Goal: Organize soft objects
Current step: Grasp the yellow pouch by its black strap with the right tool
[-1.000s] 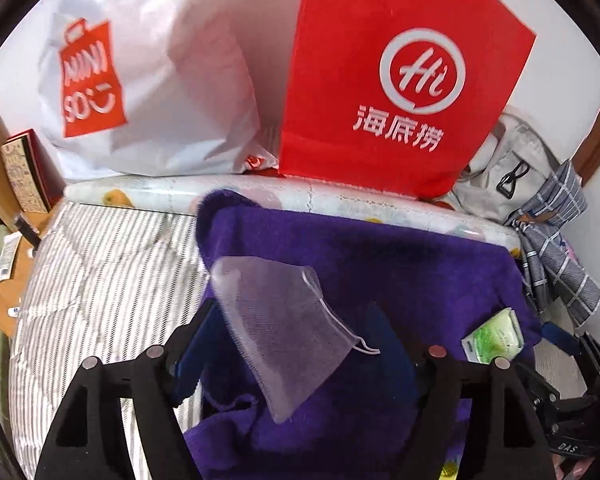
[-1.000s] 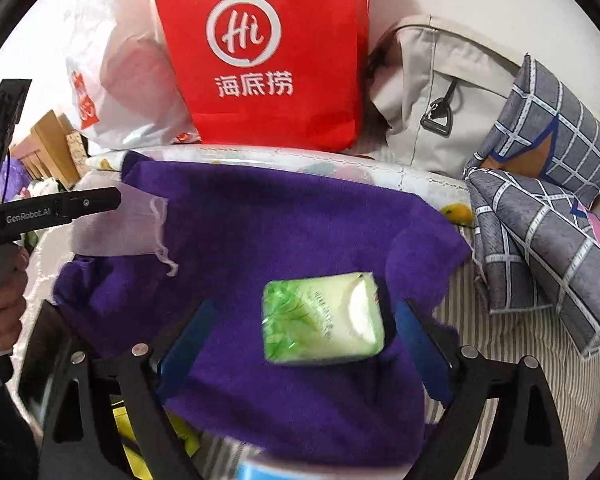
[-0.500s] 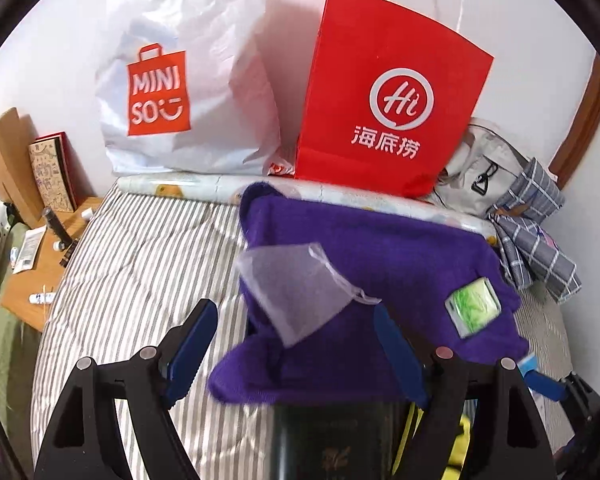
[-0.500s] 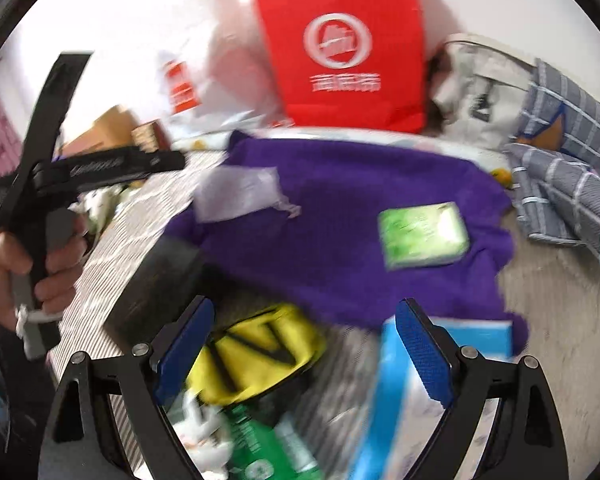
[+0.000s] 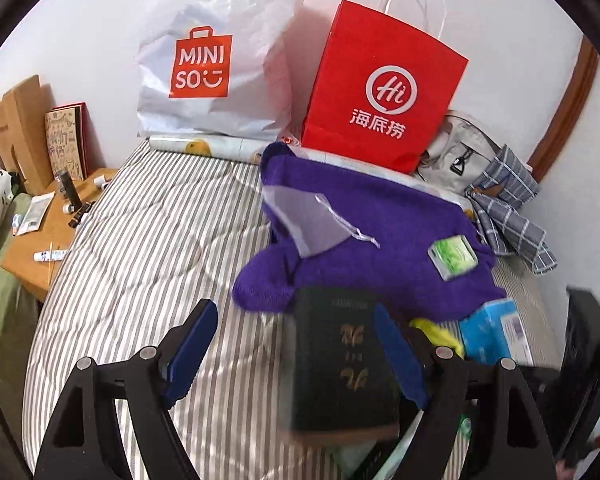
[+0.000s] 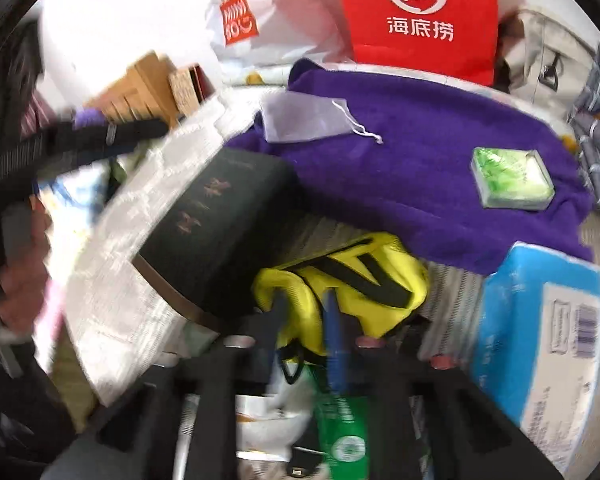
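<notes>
The purple cloth (image 5: 384,236) lies spread on the striped bed (image 5: 148,264), and everything else sits around it. On its near-left part rests a sheer mesh pouch (image 5: 308,220); on its right part, a green tissue pack (image 5: 452,257). Behind it stand a white Miniso bag (image 5: 216,60) and a red paper bag (image 5: 384,92). At its near edge lies a dark book (image 5: 340,364), blurred, its cover lettering unreadable. The left gripper (image 5: 292,356) hangs with jaws wide apart over the book, gripping nothing. The right gripper (image 6: 306,320) has just been closing; its blue fingers (image 6: 334,344) stand nearly together on the edge of a yellow fabric bag (image 6: 352,276) just in front of the cloth. Motion blur smears that view, and the blue box (image 6: 540,336) at the right is cut off by the frame.
</notes>
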Available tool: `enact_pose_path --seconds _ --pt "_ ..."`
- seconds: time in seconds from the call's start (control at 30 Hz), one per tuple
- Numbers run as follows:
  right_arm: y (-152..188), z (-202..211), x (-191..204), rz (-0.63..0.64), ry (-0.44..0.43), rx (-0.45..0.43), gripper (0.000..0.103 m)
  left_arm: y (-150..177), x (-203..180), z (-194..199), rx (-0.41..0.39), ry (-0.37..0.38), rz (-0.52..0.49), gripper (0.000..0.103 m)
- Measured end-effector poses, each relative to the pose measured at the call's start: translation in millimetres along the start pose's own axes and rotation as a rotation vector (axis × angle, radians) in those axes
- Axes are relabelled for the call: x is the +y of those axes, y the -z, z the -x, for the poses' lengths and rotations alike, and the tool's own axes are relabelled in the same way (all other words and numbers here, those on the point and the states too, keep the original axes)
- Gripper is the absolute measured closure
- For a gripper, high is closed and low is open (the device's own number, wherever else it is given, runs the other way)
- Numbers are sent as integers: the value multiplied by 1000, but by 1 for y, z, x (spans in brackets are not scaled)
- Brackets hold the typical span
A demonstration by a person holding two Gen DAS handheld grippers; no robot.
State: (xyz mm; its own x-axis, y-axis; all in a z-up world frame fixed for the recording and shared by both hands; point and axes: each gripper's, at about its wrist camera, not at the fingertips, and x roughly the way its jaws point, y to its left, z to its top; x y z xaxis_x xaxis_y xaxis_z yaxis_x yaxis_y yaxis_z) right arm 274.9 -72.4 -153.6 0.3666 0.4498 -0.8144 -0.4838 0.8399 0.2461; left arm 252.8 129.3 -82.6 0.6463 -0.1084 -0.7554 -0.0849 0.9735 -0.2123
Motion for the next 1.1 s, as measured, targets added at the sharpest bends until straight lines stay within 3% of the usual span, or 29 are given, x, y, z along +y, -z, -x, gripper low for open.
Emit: enact_pose_path --seconds 0.1,0.53,0.93,1.1 --pt "0 15 8 33 73 -57 90 11 3 7 -1 -9 -3 23" --pt "9 97 15 -12 120 -235 91 50 -1 25 22 17 -6 24" --pt "98 140 15 -96 153 -256 91 101 -35 14 104 60 -140 26" --pt "139 138 11 -107 197 -228 91 117 -47 6 126 67 -194 34"
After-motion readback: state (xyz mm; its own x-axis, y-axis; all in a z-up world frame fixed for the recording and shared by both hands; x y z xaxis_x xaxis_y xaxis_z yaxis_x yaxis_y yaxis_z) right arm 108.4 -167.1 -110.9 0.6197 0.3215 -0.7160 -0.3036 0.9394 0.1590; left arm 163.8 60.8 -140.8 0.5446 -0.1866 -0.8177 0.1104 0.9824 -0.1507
